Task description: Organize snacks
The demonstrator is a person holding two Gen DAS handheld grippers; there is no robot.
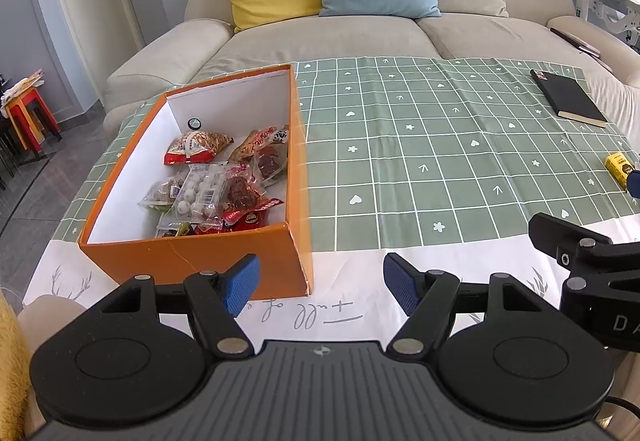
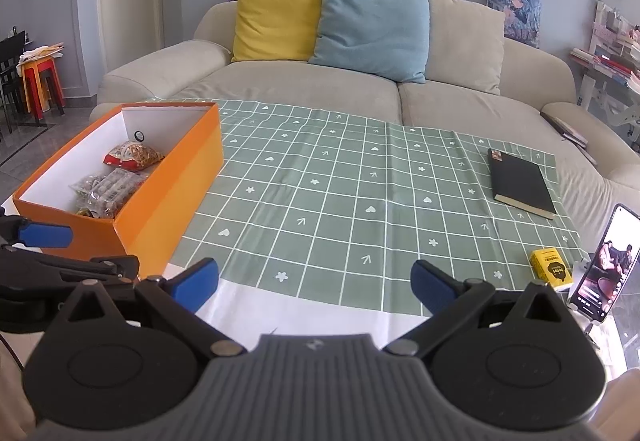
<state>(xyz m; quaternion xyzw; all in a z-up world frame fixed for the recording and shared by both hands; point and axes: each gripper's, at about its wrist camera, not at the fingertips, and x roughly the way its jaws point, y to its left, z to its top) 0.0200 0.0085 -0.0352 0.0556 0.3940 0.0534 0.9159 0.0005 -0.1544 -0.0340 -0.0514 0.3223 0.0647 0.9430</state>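
Note:
An orange box (image 1: pixel 208 257) with a white inside stands on the left of the table; it also shows in the right wrist view (image 2: pixel 160 197). Several snack packets (image 1: pixel 216 185) lie inside it, also seen from the right wrist (image 2: pixel 116 181). My left gripper (image 1: pixel 320 287) is open and empty, just in front of the box's near right corner. My right gripper (image 2: pixel 316 283) is open and empty above the table's front edge, to the right of the box. A small yellow packet (image 2: pixel 551 267) lies at the right, also visible in the left wrist view (image 1: pixel 618 165).
A green checked cloth (image 2: pixel 340 201) covers the table. A black notebook (image 2: pixel 520 183) lies at the back right. A phone (image 2: pixel 604 267) stands propped at the right edge. A beige sofa (image 2: pixel 304 89) with cushions is behind the table.

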